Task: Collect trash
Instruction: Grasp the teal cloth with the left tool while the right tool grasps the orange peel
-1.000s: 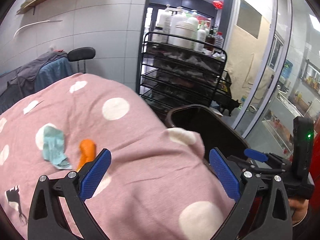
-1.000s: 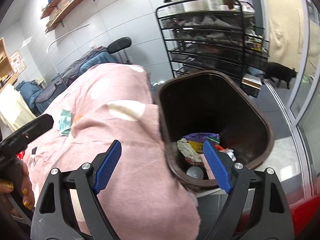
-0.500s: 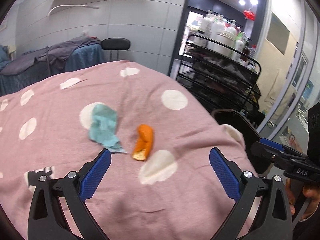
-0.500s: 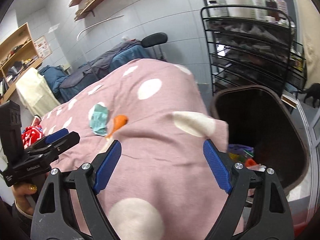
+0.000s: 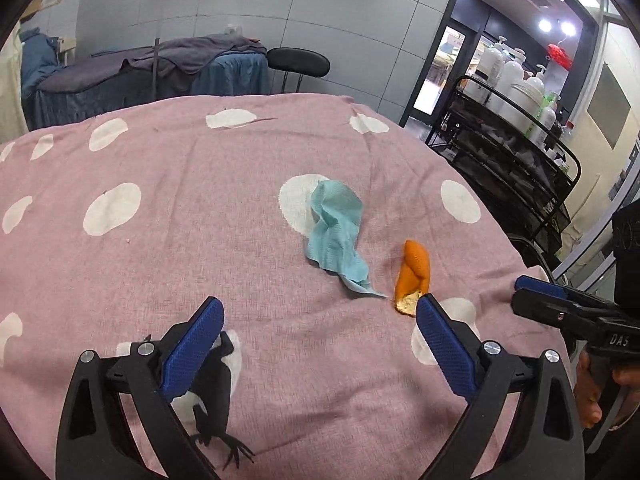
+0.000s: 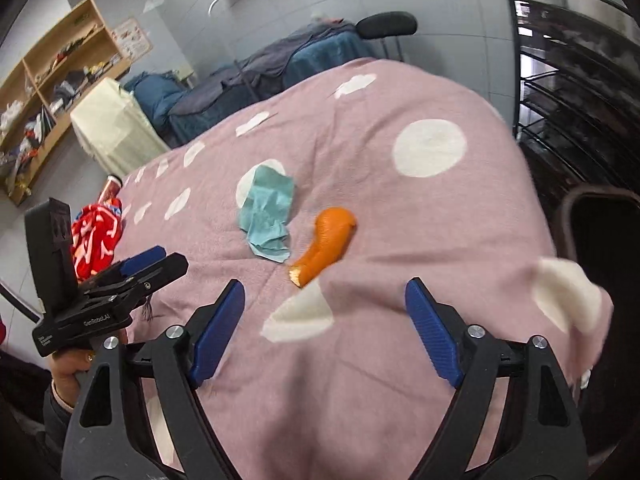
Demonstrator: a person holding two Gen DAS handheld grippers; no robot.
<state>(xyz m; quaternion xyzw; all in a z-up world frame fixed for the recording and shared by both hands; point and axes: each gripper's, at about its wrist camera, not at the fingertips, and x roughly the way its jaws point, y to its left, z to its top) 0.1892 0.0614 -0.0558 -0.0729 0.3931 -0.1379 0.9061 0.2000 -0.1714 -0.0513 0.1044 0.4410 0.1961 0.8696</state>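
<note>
left tongs: spread wide, nothing between the blue pads; angled down over the pink spotted cover.
right tongs: spread, empty; jaws have just been closing a little, with nothing between them. Also tilted down at the cover.
trash 1: orange peel, curled piece with the pale torn end toward the cameras, lying flat on the cover.
trash 2: crumpled teal tissue, partly over a white spot, just beside the peel, tail end nearly touching it.
peel vs tongs: in the right wrist view it sits ahead of the gap, slightly toward the left pad, near but not between the pads. In the left wrist view its torn end is right at the tip of the right-hand pad; contact cannot be told.
tissue vs tongs: ahead of the left tongs, roughly centred on their gap, beyond the tips. Further off for the right tongs.
why so held: both pairs wide and pitched down reads as an approach to pick up, probably one piece each: right for peel, left for tissue.
bin: dark rim at the right edge of the right wrist view, beside the cover; likely drop point, close for the right hand.
other: red patterned cloth beyond the cover's far-left edge; black wire rack with bottles.
risk: soft cover may get pinched with the trash.
</note>
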